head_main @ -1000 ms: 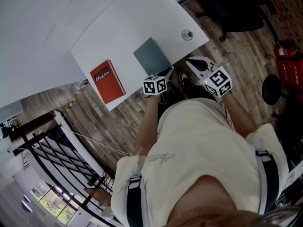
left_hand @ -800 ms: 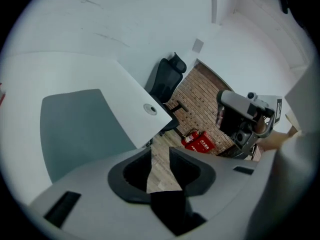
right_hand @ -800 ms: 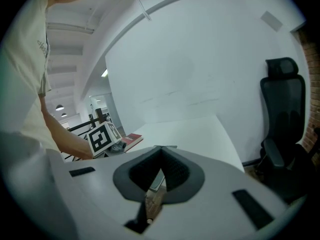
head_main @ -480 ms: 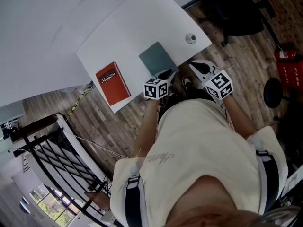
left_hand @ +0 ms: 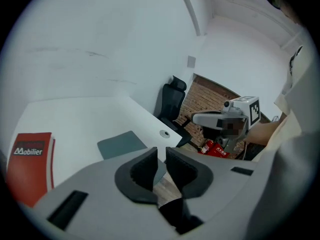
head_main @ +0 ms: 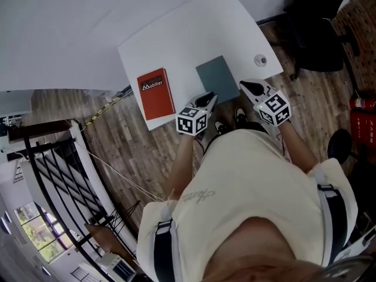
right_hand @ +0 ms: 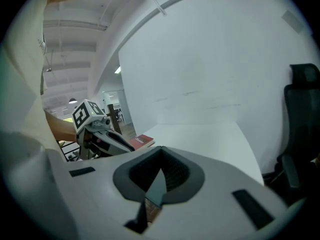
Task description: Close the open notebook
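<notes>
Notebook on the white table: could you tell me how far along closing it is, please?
Done: the grey notebook lies closed, flat on the table. In hand: nothing; the left gripper, its jaws just closing, is empty, and the right gripper is shut. Left: nothing apparent.

a red book (head_main: 155, 94) with the white word "mobilier" lies flat near the left edge of the white table (head_main: 176, 46). a small round cable cover (head_main: 259, 60) sits at the table's right corner. a black office chair (head_main: 320, 34) stands on the wooden floor (head_main: 135, 151) near that corner. a red fire extinguisher (head_main: 363, 103) is further right.
</notes>
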Tool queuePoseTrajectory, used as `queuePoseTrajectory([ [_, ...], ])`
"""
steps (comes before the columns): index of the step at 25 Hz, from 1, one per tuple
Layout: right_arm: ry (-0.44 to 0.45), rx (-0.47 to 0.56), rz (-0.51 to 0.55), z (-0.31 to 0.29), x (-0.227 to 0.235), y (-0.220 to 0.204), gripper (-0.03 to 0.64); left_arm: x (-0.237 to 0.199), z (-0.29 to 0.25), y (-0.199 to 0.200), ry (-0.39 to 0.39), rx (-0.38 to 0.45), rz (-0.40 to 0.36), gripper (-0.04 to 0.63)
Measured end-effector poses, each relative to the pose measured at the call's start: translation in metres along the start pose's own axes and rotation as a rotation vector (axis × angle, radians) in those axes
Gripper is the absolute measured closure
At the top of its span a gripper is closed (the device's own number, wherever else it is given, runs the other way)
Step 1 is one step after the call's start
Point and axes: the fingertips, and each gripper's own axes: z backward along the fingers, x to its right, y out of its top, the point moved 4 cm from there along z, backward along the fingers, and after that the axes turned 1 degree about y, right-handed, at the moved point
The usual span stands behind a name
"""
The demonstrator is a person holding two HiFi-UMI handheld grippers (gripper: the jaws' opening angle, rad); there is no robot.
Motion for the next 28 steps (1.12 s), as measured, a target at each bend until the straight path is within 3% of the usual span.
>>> queuePoseTrajectory([
  [7, 0.113, 0.017, 0.099, -0.036, -0.027, 0.034, 0.614, -0.006, 0.066, 0.03, 0.142, 0.194, 0.025, 0.572],
  [14, 0.128, 0.077, 0.178, -0.037, -0.027, 0.081, 0.612, -0.016, 0.123, 0.063, 0.213, 0.422, 0.154, 0.577],
  [22, 0.137, 0.204, 0.248, -0.03, -0.032, 0.148, 0.614, -0.033, 0.173, 0.103, 0.463, 0.528, 0.03, 0.577],
  [28, 0.184, 0.273, 0.265, -0.034, -0.038, 0.186, 0.614, -0.038, 0.192, 0.136, 0.523, 0.579, 0.012, 0.575],
])
